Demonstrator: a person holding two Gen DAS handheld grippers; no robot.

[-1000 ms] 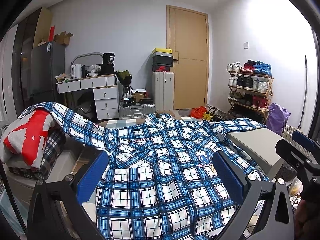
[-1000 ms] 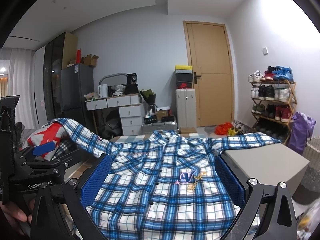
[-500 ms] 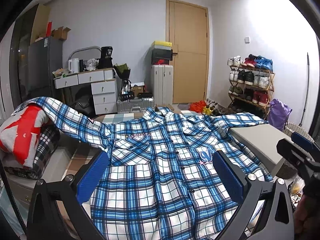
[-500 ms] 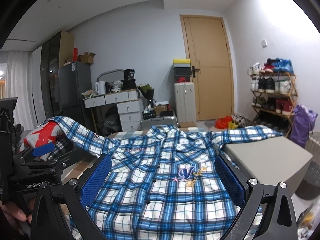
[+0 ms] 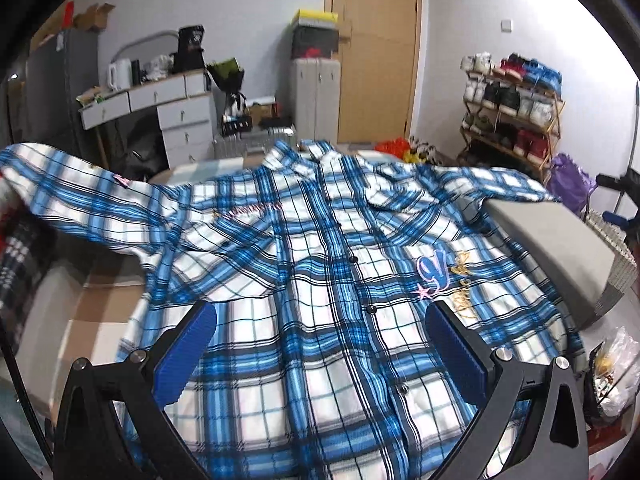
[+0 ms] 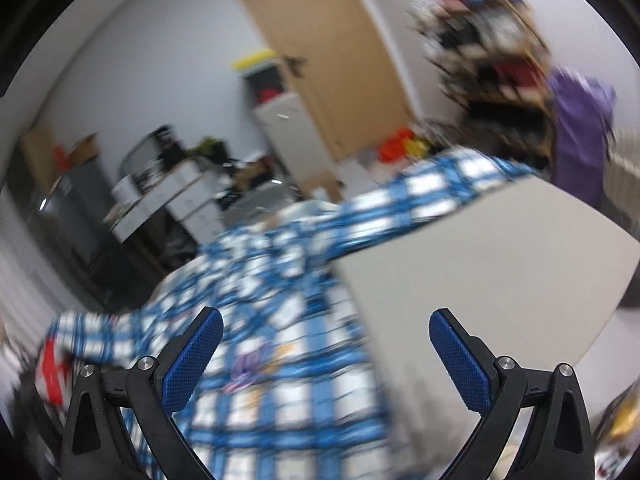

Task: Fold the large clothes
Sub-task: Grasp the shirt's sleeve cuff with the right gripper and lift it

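Blue-and-white plaid shirt (image 5: 320,280) lies spread front-up, buttoned, collar at the far end, hem nearest the cameras. Its sleeves are out to both sides: one drapes over a pile of folded clothes at the left edge, the other runs across the top of a grey box (image 5: 560,240) on the right. Embroidered letter logo w/ a pink star sits on the chest, right of the button placket.

Left gripper (image 5: 320,344) hangs over the lower part of the shirt, blue pads wide apart, nothing btwn them; touching the cloth or not, can't tell.

Right gripper (image 6: 326,344) is also spread wide and empty. Its view is tilted and heavily motion-blurred; the shirt (image 6: 280,320) shows under the left pad, the grey box (image 6: 500,280) fills the right side.

Bkgd: wooden door (image 5: 376,48), white drawer desk (image 5: 168,112) w/ a kettle on top, shoe rack (image 5: 512,112) along the right wall, purple bag (image 5: 568,184) beside it.
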